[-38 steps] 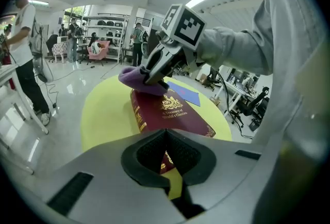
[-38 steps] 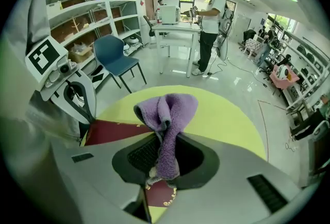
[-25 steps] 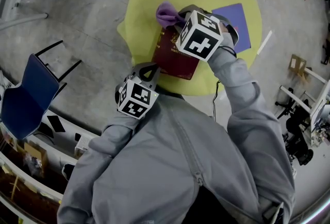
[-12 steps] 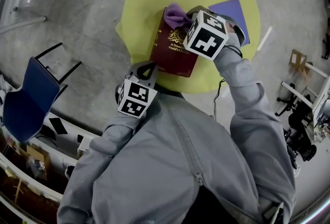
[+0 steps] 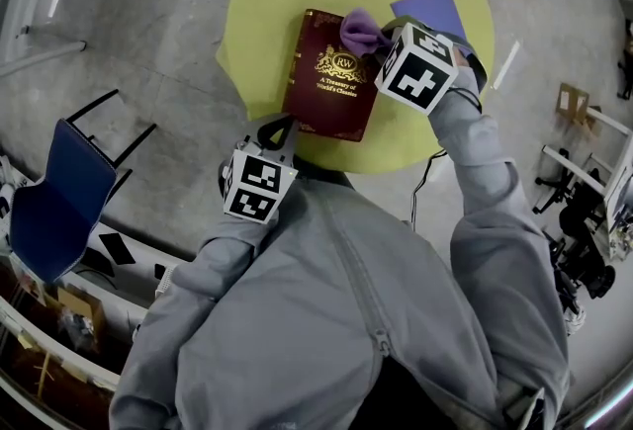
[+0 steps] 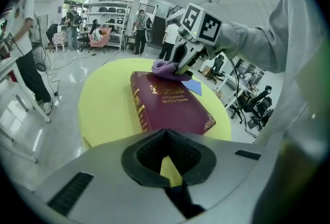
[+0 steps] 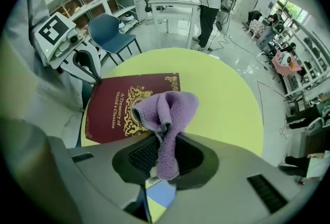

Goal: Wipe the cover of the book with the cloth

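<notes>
Purple cloth is pinched tight in the right gripper. It sits on the book, at its upper right corner in the head view. The left gripper is closed on nothing, near the book's lower edge. Nothing holds the book, so a hard wipe could slide it on the table. Bare cover lies lower left, and the table rim is close below.

Grey zip-front jacket, long sleeves; left claw and right claw grey-shelled, black-padded; each bears a white cube with black square markers.
</notes>
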Tool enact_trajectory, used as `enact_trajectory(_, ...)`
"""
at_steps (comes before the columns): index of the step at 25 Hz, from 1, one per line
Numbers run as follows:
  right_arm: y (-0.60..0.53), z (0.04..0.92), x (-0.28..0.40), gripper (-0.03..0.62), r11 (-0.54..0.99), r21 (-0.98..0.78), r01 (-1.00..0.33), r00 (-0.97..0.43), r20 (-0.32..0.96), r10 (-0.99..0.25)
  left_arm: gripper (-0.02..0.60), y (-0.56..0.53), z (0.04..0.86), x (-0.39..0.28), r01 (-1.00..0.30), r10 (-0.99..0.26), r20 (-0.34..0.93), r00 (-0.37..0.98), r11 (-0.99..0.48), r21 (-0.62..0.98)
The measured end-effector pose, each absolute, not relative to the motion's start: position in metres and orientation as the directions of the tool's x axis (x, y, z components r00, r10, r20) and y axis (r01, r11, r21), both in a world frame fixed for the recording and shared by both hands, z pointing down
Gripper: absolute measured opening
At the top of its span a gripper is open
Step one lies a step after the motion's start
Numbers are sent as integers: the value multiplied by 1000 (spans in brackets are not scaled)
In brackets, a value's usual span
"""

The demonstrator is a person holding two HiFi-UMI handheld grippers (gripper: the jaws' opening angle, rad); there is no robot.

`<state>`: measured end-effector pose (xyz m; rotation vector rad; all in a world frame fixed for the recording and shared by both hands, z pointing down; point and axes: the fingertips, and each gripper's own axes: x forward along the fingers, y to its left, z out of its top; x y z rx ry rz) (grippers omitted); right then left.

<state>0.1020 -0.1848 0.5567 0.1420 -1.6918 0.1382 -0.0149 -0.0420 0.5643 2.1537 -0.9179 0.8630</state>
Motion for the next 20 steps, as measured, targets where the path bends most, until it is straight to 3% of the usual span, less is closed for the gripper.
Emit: enact_trajectory(20, -141, 557, 225, 97, 910, 19, -414, 26, 1000, -9, 17, -37, 562, -12, -769, -360, 758, 544, -576, 278)
